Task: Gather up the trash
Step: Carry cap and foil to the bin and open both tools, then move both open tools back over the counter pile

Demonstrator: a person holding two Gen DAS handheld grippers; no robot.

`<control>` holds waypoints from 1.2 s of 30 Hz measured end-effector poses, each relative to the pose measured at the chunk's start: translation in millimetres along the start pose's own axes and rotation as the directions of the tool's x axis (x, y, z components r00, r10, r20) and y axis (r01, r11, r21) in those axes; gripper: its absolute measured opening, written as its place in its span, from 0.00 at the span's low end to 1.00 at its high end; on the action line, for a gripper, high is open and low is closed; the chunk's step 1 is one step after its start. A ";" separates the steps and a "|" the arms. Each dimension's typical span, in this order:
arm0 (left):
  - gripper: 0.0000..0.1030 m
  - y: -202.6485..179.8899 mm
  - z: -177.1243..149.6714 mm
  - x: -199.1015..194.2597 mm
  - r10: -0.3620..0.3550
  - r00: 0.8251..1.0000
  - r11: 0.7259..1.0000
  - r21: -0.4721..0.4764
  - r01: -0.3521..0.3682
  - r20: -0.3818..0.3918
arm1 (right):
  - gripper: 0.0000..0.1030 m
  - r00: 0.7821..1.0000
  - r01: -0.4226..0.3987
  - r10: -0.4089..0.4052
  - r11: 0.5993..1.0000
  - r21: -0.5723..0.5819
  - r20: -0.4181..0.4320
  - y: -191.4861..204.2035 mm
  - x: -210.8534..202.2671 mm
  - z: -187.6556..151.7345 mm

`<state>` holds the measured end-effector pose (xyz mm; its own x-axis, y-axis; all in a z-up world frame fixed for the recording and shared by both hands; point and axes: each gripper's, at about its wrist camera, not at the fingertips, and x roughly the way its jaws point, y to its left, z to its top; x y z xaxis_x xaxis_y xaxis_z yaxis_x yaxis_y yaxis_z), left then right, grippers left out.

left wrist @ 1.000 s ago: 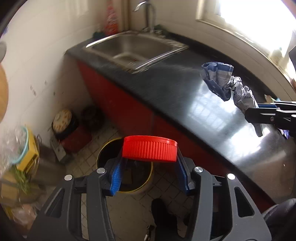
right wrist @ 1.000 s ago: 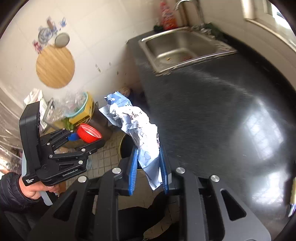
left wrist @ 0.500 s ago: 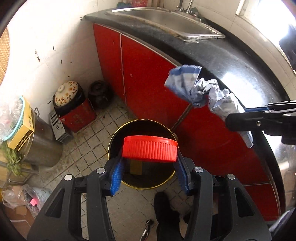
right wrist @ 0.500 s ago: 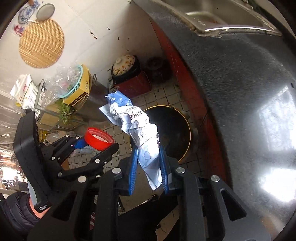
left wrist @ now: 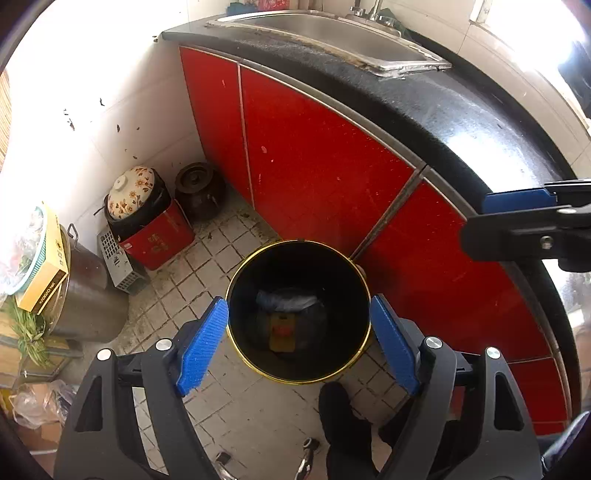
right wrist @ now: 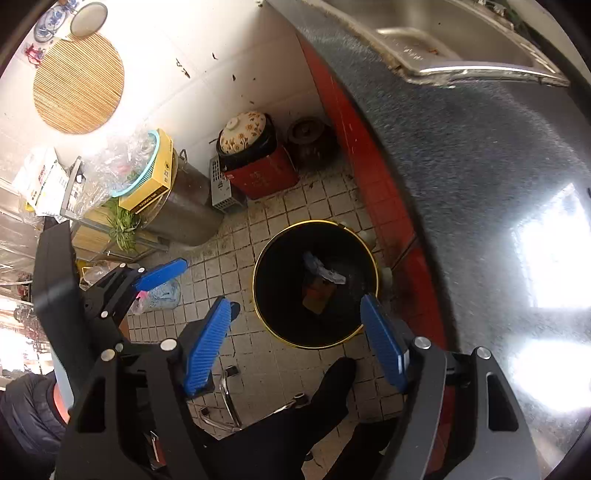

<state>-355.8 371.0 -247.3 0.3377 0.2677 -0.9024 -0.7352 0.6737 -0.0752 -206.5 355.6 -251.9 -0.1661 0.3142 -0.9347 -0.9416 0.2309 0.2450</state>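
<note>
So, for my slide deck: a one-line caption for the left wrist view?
Left gripper open and empty above the black bin, crumpled paper lying inside.

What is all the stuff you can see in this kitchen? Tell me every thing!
bin: one, black with yellow rim, on the floor by the cabinets
paper: one crumpled, blue-white, inside the bin
cabinets: red, under the counter
counter: one, black, above the cabinets
sink: one, steel, set in the counter
pot: one, floral lid, on a red box by the wall
jar: one, dark brown, beside the box
mat: one round, woven, on the wall
left gripper: open, empty, over the bin
right gripper: open, empty, over the bin
</note>
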 end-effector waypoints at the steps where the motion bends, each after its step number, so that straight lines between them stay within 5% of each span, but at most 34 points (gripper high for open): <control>1: 0.75 -3.1 0.8 -2.8 -0.002 1.000 1.000 0.004 0.002 0.003 | 0.69 1.000 0.002 -0.002 1.000 0.000 0.014 -1.8 -5.9 -2.2; 8: 0.82 -54.7 22.4 -35.5 -0.026 0.999 0.996 0.091 0.022 0.048 | 0.69 0.986 0.045 -0.054 0.997 0.058 0.157 -46.6 -85.2 -38.3; 12: 0.83 -121.8 42.9 -59.0 -0.132 0.989 0.974 0.193 0.116 0.072 | 0.69 0.946 0.118 -0.164 0.977 0.176 0.279 -99.8 -161.0 -84.0; 16: 0.83 -209.7 57.3 -73.6 -0.228 0.972 0.916 0.352 0.193 0.062 | 0.69 0.892 0.190 -0.305 0.923 0.335 0.334 -161.7 -225.3 -144.2; 26: 0.83 -440.4 34.8 -102.3 -0.430 0.902 0.685 0.633 0.361 -0.049 | 0.69 0.758 0.237 -0.572 0.688 0.686 0.312 -281.5 -336.4 -329.2; 31: 0.83 -510.1 12.9 -107.2 -0.442 0.893 0.602 0.712 0.362 -0.081 | 0.69 0.729 0.224 -0.621 0.616 0.755 0.290 -310.9 -362.5 -401.6; 36: 0.83 -541.9 15.5 -98.4 -0.421 0.904 0.584 0.739 0.337 -0.080 | 0.69 0.723 0.213 -0.627 0.602 0.770 0.290 -334.9 -374.7 -440.6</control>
<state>18.5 -9.8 -111.3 0.5676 -0.0963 -0.8177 0.1191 0.9923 -0.0342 42.1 -245.2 -97.2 0.5552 0.3496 -0.7546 -0.3764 0.9147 0.1469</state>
